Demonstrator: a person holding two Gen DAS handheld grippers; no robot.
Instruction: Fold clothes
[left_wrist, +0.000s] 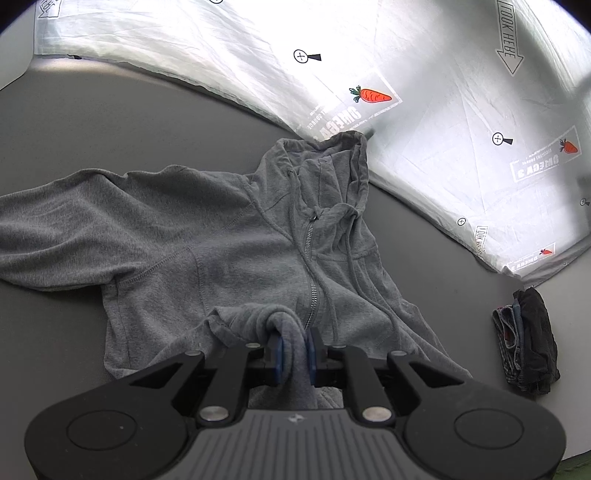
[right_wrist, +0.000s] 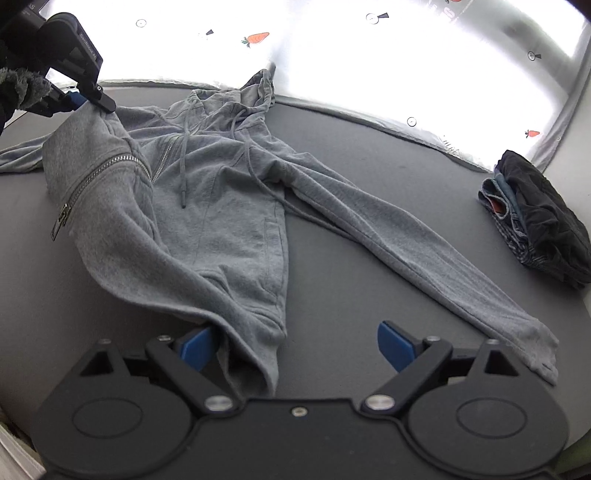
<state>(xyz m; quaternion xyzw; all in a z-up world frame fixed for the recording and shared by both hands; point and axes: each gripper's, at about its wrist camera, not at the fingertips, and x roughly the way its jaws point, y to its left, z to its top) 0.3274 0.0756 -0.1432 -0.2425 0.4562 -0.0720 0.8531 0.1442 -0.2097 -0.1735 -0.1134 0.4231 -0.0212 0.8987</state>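
A grey zip hoodie (left_wrist: 221, 240) lies face up on the dark grey table (left_wrist: 110, 122), hood toward the white sheet, one sleeve stretched out to the left. My left gripper (left_wrist: 294, 343) is shut on a bunched fold of the hoodie's bottom edge by the zipper. In the right wrist view the hoodie (right_wrist: 229, 206) has its zip side lifted at upper left by the left gripper (right_wrist: 79, 99), and the other sleeve (right_wrist: 424, 258) runs out to the lower right. My right gripper (right_wrist: 297, 347) stands wide open; the hem corner rests against its left pad (right_wrist: 197, 347) only.
A pile of folded dark clothes (left_wrist: 528, 339) (right_wrist: 543, 218) sits at the table's right side. A white sheet with carrot prints (left_wrist: 424, 74) (right_wrist: 332, 55) hangs behind the table. A fuzzy sleeve (right_wrist: 22, 88) shows at the top left.
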